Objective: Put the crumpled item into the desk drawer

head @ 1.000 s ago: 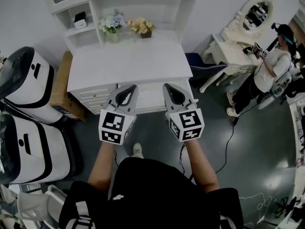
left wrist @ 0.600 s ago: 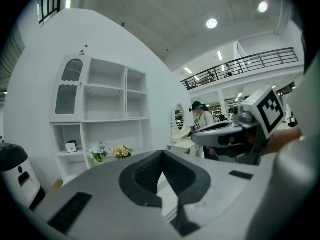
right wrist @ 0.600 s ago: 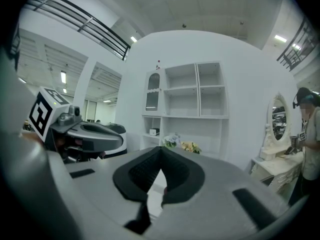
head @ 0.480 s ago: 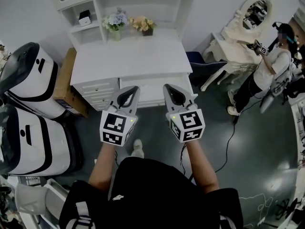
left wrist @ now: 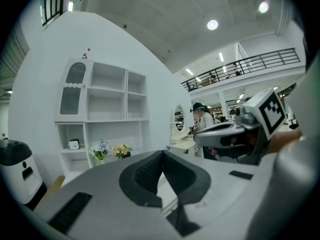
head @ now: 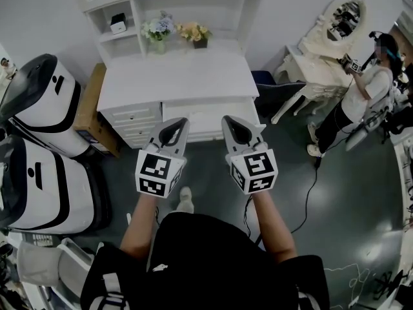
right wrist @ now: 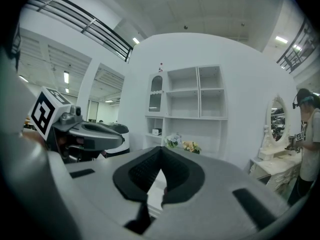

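left gripper and right gripper closer to desk than before, jaws together, empty

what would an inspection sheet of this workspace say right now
surface: white desk, top bare at the front; drawers shut
job's things: crumpled item, nothing seen
clutter: flower pots at the desk's back; small box on a shelf
grippers: left gripper and right gripper both shut, empty, short of the desk
cables: cable across the floor at right
surroundings: white machines and cardboard box left of the desk; person by a vanity at right
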`<action>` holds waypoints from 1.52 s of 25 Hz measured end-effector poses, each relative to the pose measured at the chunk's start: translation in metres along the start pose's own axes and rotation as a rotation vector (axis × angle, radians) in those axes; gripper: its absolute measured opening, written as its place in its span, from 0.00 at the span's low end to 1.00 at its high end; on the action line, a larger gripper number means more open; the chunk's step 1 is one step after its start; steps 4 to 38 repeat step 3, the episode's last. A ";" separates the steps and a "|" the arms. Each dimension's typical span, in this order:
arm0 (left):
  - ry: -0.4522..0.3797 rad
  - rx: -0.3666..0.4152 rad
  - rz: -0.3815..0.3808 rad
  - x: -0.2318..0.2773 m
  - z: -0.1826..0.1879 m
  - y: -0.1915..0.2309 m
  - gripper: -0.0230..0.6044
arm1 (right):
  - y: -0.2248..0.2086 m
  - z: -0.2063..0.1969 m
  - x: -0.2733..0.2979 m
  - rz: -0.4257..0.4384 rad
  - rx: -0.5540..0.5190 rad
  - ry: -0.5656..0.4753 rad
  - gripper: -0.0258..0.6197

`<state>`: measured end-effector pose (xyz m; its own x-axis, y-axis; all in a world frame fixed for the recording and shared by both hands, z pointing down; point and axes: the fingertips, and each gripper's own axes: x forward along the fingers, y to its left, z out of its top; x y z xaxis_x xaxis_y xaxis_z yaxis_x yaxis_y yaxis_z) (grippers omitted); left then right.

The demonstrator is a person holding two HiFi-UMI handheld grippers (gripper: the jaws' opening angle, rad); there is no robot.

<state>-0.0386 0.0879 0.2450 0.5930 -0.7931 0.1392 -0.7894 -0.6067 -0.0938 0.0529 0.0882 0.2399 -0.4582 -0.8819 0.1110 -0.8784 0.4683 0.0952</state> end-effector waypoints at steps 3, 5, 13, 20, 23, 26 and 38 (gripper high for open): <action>-0.009 -0.010 0.004 -0.004 0.003 -0.003 0.05 | 0.000 0.001 -0.006 -0.001 -0.005 0.000 0.03; -0.009 -0.010 0.004 -0.004 0.003 -0.003 0.05 | 0.000 0.001 -0.006 -0.001 -0.005 0.000 0.03; -0.009 -0.010 0.004 -0.004 0.003 -0.003 0.05 | 0.000 0.001 -0.006 -0.001 -0.005 0.000 0.03; -0.009 -0.010 0.004 -0.004 0.003 -0.003 0.05 | 0.000 0.001 -0.006 -0.001 -0.005 0.000 0.03; -0.009 -0.010 0.004 -0.004 0.003 -0.003 0.05 | 0.000 0.001 -0.006 -0.001 -0.005 0.000 0.03; -0.009 -0.010 0.004 -0.004 0.003 -0.003 0.05 | 0.000 0.001 -0.006 -0.001 -0.005 0.000 0.03; -0.009 -0.010 0.004 -0.004 0.003 -0.003 0.05 | 0.000 0.001 -0.006 -0.001 -0.005 0.000 0.03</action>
